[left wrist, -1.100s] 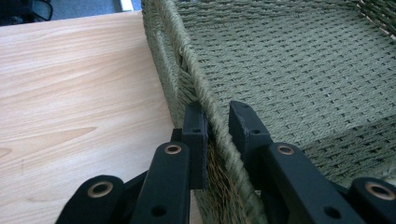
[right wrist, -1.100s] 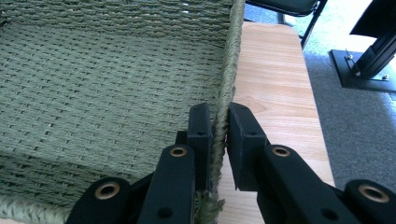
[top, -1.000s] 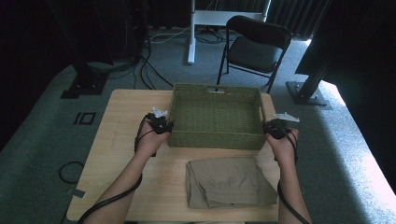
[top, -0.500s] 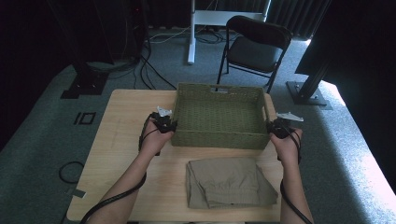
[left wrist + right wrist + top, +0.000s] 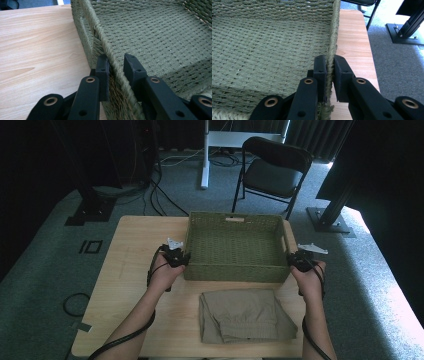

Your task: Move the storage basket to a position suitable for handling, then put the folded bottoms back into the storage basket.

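The right gripper (image 5: pixel 330 75) pinched the woven basket's (image 5: pixel 235 270) right rim; the left gripper's (image 5: pixel 117 72) fingers (image 5: pixel 102 72) had just been loosening, straddling its left rim on the worktop (image 5: pixel 130 270).

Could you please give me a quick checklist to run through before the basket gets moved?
1. Right hand-held gripper clamped on the basket wall: ok, both pads press the rim.
2. Left hand-held gripper clamped on the opposite wall: not ok, the jaws straddle the rim, but a gap shows at the inner pad; they have just been opening slightly.
3. Basket inside free of loose items: ok, bare weave in both gripper views.
4. Folded trousers apart from the basket: ok, they lie nearer the person, not touching it.
5. Basket flat on the table: cannot tell from these angles.
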